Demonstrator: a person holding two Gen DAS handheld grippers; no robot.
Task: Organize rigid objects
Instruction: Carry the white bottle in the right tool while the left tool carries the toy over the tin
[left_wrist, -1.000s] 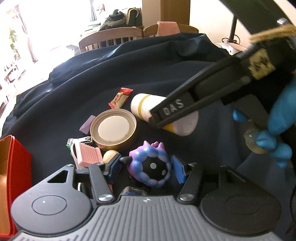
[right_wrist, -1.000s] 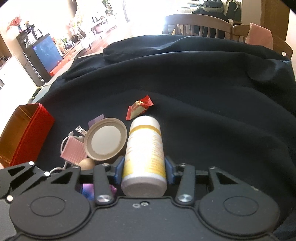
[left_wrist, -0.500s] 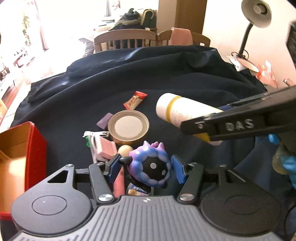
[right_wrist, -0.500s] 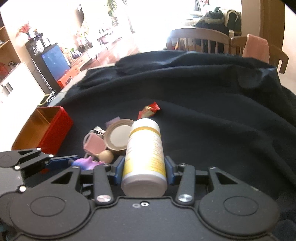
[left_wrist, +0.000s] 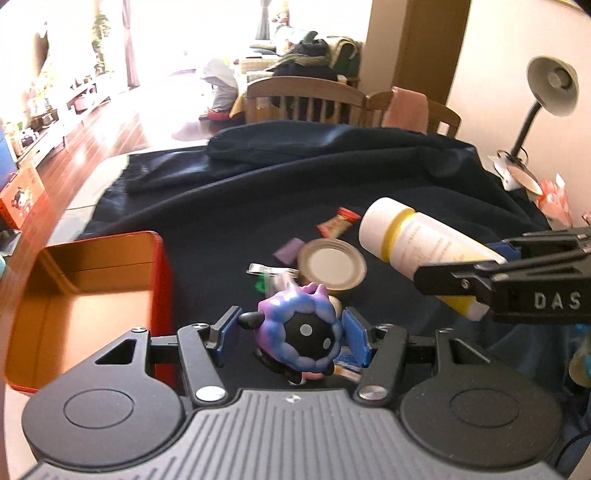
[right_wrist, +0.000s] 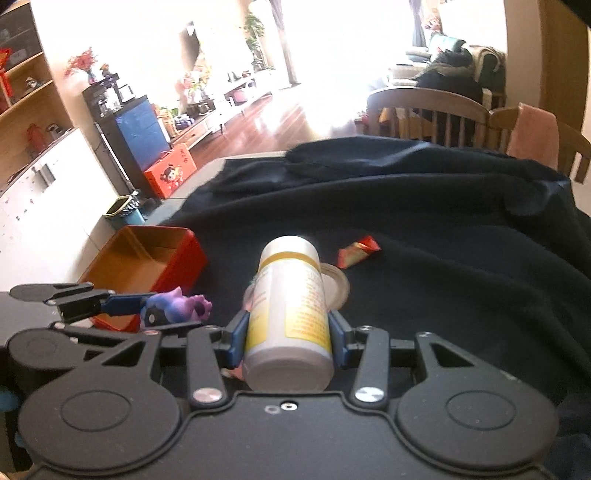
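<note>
My left gripper (left_wrist: 290, 338) is shut on a purple and blue spiky toy (left_wrist: 299, 332) with a black face, held above the dark cloth. My right gripper (right_wrist: 288, 341) is shut on a white bottle with yellow bands (right_wrist: 288, 310), lying lengthwise between the blue pads. The left wrist view shows the same bottle (left_wrist: 421, 243) at the right, in the other gripper's black fingers (left_wrist: 517, 280). An open red box with an orange inside (left_wrist: 85, 295) stands at the left; the right wrist view has the box (right_wrist: 147, 266) left of the toy (right_wrist: 177, 310).
On the dark cloth (left_wrist: 258, 192) lie a round tan lid (left_wrist: 332, 266), a red snack wrapper (left_wrist: 338, 221), a small purple block (left_wrist: 288, 250) and a metal clip (left_wrist: 266, 269). A desk lamp (left_wrist: 546, 96) stands far right. Wooden chairs (left_wrist: 306, 99) line the table's far side.
Both grippers have risen with the toy and the bottle, and the pile on the cloth looks farther below. The left view has swung so the red box shows more fully.
</note>
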